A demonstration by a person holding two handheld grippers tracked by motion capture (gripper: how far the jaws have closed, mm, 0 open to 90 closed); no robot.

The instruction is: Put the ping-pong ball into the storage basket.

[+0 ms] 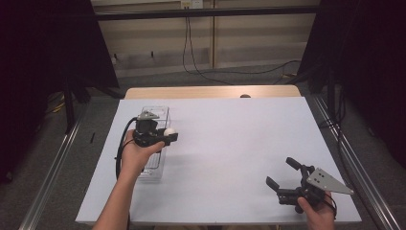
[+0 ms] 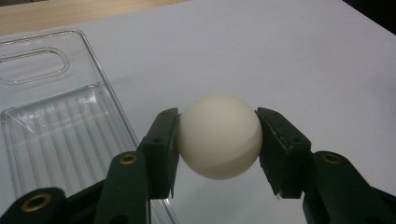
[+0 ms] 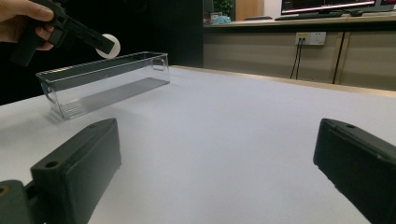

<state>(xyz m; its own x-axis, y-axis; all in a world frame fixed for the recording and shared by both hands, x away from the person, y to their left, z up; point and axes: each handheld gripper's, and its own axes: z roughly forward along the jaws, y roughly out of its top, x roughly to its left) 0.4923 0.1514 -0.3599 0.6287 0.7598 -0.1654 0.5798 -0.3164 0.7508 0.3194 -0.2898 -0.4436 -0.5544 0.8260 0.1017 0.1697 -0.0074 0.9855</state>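
ball: a cream-white ball [image 2: 218, 136] is sitting at the centre of the left gripper view, lifted off the surface; in the high view it is showing left of centre [image 1: 170, 131], just at the right long wall of the tray.
left gripper: the left gripper [image 2: 218, 140] is clamping the ball from both sides, jaws pressing on its flanks and closed as far as the ball allows; in the right gripper view it is hanging at the upper left [image 3: 105, 45], above the tray's far end.
tray: a clear plastic tray [image 2: 56, 116] with a ribbed floor and a cut-out handle is lying at the left of the left gripper view, empty as far as can be seen; in the high view it is running lengthwise under the left hand [image 1: 158, 111].
step: judging by the pose, the ball is being carried to the tray and is hovering beside its rim, not yet over the floor.
next move: it is calling for a short shift toward the tray's middle, a lowering between the walls, then a gentle opening, since a round ball may be rolling along the ribs.
right gripper: the right gripper [image 1: 283, 175] is resting at the lower right of the high view, jaws spread wide and holding nothing.
surface: the white surface [image 1: 230, 139] is lying bare between the two grippers.
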